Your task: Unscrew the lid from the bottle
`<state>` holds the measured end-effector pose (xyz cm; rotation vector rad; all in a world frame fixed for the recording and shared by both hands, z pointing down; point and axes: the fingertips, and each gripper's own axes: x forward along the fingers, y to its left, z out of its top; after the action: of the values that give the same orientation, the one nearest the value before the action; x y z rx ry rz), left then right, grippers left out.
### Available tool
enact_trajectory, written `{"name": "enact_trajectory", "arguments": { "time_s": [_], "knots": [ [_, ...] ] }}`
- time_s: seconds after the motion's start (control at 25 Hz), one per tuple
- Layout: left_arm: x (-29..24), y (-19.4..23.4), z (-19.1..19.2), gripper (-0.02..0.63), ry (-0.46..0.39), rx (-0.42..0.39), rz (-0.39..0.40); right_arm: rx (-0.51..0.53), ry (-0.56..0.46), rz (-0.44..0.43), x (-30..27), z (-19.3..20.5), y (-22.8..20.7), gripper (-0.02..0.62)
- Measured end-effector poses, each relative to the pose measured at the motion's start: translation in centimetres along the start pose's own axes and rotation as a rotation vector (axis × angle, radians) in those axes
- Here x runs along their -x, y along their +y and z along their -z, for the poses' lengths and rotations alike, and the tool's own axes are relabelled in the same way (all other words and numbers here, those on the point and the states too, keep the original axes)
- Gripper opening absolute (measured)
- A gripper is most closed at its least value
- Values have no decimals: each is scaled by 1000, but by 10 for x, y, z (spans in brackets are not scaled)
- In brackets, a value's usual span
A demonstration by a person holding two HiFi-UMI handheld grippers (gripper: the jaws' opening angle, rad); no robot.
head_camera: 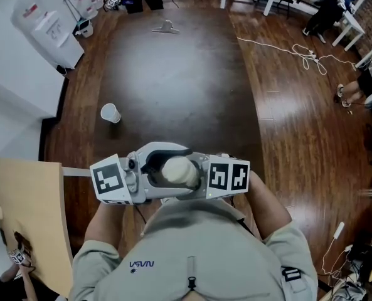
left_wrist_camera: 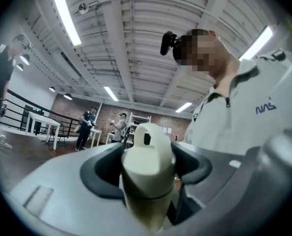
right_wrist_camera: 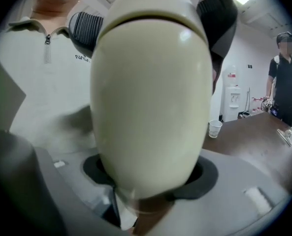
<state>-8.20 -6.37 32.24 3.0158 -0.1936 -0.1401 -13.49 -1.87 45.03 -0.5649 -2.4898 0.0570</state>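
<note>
Head view: holding a cream bottle (head_camera: 179, 171) close to the chest, clear of the dark counter (head_camera: 173, 74), with the left claw (head_camera: 157, 168) on one side and the right claw (head_camera: 201, 175) on the other. Further out on the counter, well apart, a paper cup (head_camera: 110, 113).

Left gripper view: closed on the lid (left_wrist_camera: 148, 151), dark pads pressing on either side, loop end pointing away.

Right gripper view: clamped around the bottle's rounded body, wide, filling most of the frame. Behind it, the cup standing upright on the counter.
</note>
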Motion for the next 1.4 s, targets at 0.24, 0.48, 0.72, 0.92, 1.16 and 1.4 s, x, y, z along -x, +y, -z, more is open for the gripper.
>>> {"name": "enact_trajectory", "arguments": {
  "time_s": [0.24, 0.48, 0.72, 0.92, 1.16, 1.4],
  "knots": [
    [1, 7, 3, 305, 2, 17, -14, -8, 12, 30, -1, 4, -8, 299],
    [0, 34, 10, 305, 4, -32, -233, -33, 15, 329, 5, 13, -53, 299],
    [4, 59, 23, 304, -10, -78, -555, -105, 44, 771, 22, 31, -101, 300],
    [4, 73, 32, 304, -21, -66, -747, -197, -1, 989, 32, 43, -119, 299],
    [1, 74, 37, 279, 2, -68, -756, -237, -50, 1010, 29, 47, -121, 299],
    [7, 72, 32, 285, 18, -94, -782, -200, -29, 1004, 28, 41, -121, 300]
  ]
}}
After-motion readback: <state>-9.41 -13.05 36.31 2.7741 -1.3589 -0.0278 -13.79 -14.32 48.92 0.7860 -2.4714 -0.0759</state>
